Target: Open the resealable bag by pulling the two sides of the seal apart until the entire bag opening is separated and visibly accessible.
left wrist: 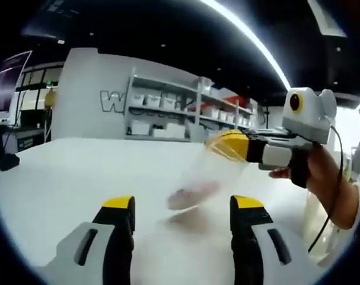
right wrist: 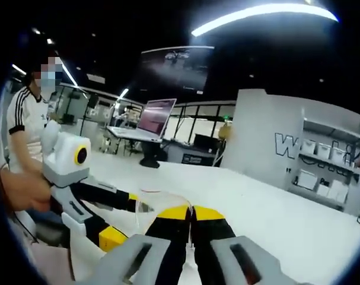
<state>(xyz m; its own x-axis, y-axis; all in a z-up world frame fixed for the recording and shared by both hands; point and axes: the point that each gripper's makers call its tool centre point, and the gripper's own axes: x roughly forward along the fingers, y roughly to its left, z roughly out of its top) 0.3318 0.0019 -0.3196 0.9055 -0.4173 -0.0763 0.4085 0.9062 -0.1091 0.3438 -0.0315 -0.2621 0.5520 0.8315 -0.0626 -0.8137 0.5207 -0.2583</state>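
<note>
The clear plastic resealable bag (left wrist: 206, 178) hangs blurred at the frame centre above the white surface (left wrist: 67, 178), pinched at its top by my right claw (left wrist: 227, 146), closed on it. My left claw (left wrist: 182, 205) stands wide open, empty, below it.

Indoor lab or workshop hall: large white bench (left wrist: 67, 178), grey partition wall with lettering (left wrist: 111, 101), shelving (left wrist: 185, 110) stocked with white bins, open laptop (right wrist: 156, 119) on a desk, dark ceiling with strip lights (right wrist: 263, 15).
</note>
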